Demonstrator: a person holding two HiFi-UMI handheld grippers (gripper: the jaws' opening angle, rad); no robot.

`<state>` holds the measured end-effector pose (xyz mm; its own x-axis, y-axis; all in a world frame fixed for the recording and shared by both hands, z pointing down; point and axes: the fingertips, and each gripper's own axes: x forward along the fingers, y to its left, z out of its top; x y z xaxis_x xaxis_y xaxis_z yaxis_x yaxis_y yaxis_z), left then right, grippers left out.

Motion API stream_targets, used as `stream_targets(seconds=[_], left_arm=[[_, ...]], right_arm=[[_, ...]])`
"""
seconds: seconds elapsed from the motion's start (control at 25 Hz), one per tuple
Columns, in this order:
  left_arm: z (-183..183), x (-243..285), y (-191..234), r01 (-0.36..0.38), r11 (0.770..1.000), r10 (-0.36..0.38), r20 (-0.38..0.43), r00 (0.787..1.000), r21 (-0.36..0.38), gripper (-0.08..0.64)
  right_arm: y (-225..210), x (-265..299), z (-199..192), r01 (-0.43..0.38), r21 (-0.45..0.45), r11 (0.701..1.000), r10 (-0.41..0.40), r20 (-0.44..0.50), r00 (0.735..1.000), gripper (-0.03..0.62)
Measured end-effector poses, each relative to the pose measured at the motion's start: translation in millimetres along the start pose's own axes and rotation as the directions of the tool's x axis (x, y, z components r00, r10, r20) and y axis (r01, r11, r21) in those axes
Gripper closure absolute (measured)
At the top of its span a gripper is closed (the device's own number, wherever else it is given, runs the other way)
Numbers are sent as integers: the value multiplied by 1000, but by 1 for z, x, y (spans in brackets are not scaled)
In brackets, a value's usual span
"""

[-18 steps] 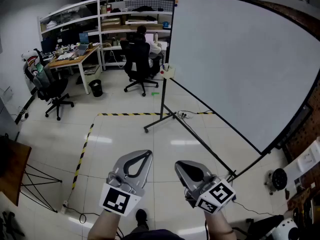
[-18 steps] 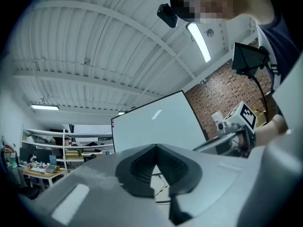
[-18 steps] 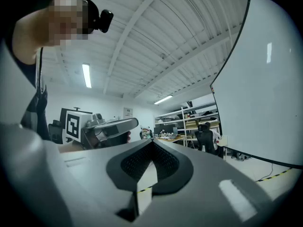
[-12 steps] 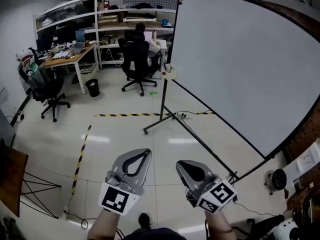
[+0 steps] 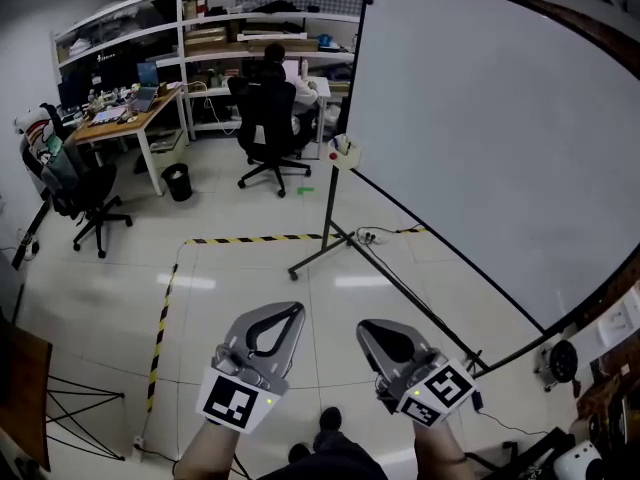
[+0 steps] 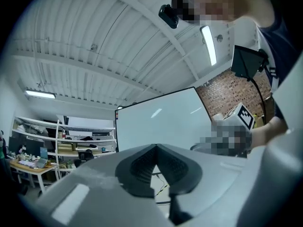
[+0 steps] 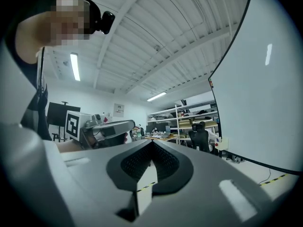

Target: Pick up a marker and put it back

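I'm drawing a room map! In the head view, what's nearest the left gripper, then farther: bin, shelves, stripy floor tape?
1. Stripy floor tape, on the floor, ahead and left of the left gripper.
2. Black bin, farther back, beside the desk.
3. Shelves, farthest back, behind the desk.

floor (image 5: 230,268): pale glossy tiles, yellow-black tape (image 5: 250,239) | right: large whiteboard (image 5: 480,138) on a stand | back wall: shelves (image 5: 250,30), table (image 5: 115,118), black office chairs (image 5: 266,108) | ceiling: strip lights (image 6: 207,45)
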<state>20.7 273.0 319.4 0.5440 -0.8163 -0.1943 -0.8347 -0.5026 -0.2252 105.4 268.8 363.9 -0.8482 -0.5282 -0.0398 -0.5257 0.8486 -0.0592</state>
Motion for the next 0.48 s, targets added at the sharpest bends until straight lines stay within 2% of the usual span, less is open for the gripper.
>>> stream_targets(seconds=[0.48], left_arm=[[-52,116,87,17,997,-11,-82,997,79,557]], right_arm=[[-121,107,0,-52,0,999,52,-9,999,592]])
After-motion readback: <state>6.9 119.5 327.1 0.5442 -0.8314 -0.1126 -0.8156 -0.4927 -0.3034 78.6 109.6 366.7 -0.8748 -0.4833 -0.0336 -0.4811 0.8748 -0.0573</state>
